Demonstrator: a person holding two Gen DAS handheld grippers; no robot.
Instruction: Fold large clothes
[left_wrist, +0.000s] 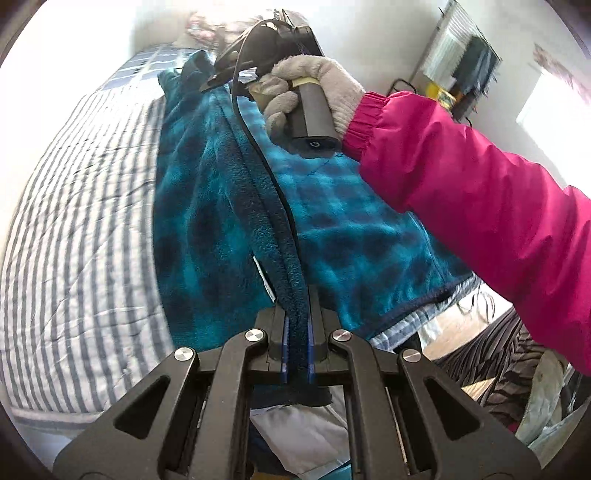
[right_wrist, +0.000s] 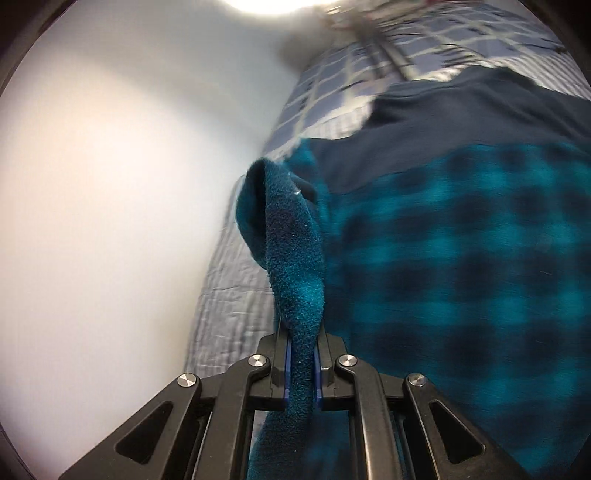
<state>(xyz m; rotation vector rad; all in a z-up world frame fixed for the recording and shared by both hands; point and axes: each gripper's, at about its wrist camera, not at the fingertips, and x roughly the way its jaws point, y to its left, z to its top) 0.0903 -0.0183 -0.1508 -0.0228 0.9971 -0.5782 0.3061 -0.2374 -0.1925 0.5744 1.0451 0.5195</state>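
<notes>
Right wrist view: blurred teal fleece (right_wrist: 443, 258), its edge pinched in right claw (right_wrist: 303, 373), bedding (right_wrist: 236, 295) smeared.

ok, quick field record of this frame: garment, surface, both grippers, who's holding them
garment: teal plaid fleece, spread on the bed, front edge lifted
surface: striped bedspread
left gripper: shut on the fleece's dark edge
right gripper: shut on a fold of the fleece
right hand: grey knit glove, pink sleeve, gripping the handle
cable: black, trailing over the fleece
</notes>
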